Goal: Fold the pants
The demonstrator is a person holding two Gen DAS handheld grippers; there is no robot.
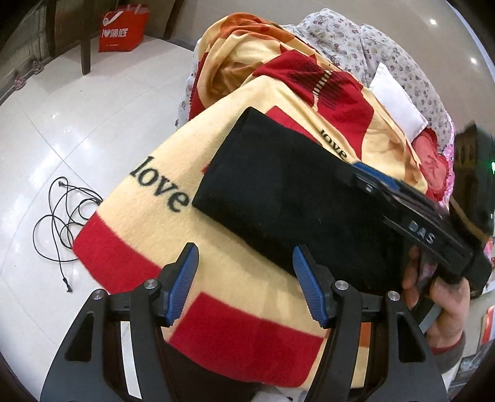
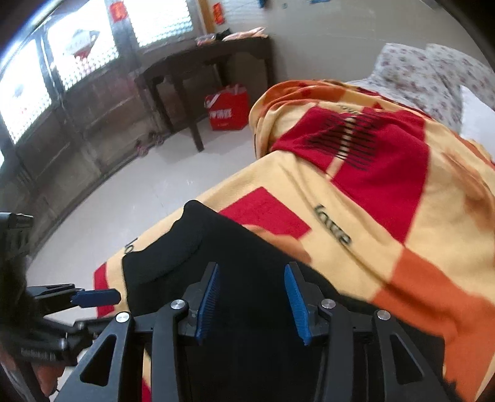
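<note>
The black pants point(image 1: 278, 191) lie folded into a flat rectangle on a yellow and red blanket point(image 1: 154, 235) on the bed. My left gripper point(image 1: 246, 263) is open and empty, just at the near edge of the pants. The right gripper point(image 1: 365, 179) comes in from the right over the pants. In the right wrist view the right gripper point(image 2: 252, 275) is open above the pants point(image 2: 216, 247), holding nothing. The left gripper point(image 2: 96, 297) shows at the left edge there.
A black cable point(image 1: 65, 222) lies on the white tile floor left of the bed. A red bag point(image 1: 122, 29) stands by a dark table point(image 2: 201, 62). A white pillow point(image 1: 399, 102) and floral bedding point(image 1: 371, 40) lie at the bed's far end.
</note>
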